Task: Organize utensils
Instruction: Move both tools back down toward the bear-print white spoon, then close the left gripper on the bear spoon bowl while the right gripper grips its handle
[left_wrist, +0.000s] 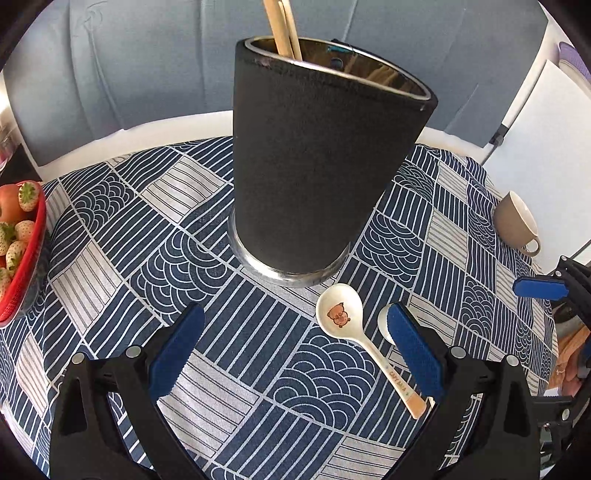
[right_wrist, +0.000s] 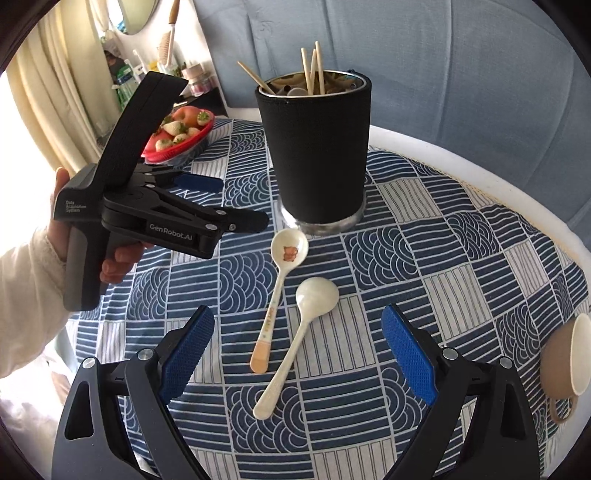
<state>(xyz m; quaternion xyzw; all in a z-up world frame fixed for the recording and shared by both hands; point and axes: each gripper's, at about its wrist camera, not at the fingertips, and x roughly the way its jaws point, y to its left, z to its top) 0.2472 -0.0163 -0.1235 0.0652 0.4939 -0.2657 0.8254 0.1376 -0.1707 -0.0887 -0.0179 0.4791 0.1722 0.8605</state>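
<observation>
the holder (right_wrist: 317, 147), a tall black cup, stands upright toward the far side of the desk (right_wrist: 461, 258) and serves as the anchor for everything else. chopsticks (right_wrist: 314, 68) poke up out of it, and pale spoon ends seem to rest inside, so it is likely the place where the loose utensils belong.

two spoons remain on the cloth just in front of the holder. the bear spoon (right_wrist: 284, 273) lies nearest, its bowl almost at the holder's base and its handle pointing away from it. the plain spoon (right_wrist: 295, 339) lies beside it, a little farther from the holder, bowl side down, handle also pointing away. the handles point toward the tools, which probably makes them easy to pinch.

the right tool (right_wrist: 297, 354) hovers in front of the holder with its blue pads apart and empty, straddling the plain spoon's handle from above, seemingly lined up for that grasp. the left tool (left_wrist: 291, 354) sits to the left of the holder, pads also spread wide and empty, aimed at the holder's base, with the bear spoon just inside its right pad.

a mug (right_wrist: 565, 365) lies on its side well right of the holder, and a red fruit bowl (right_wrist: 177, 140) sits to its left.
</observation>
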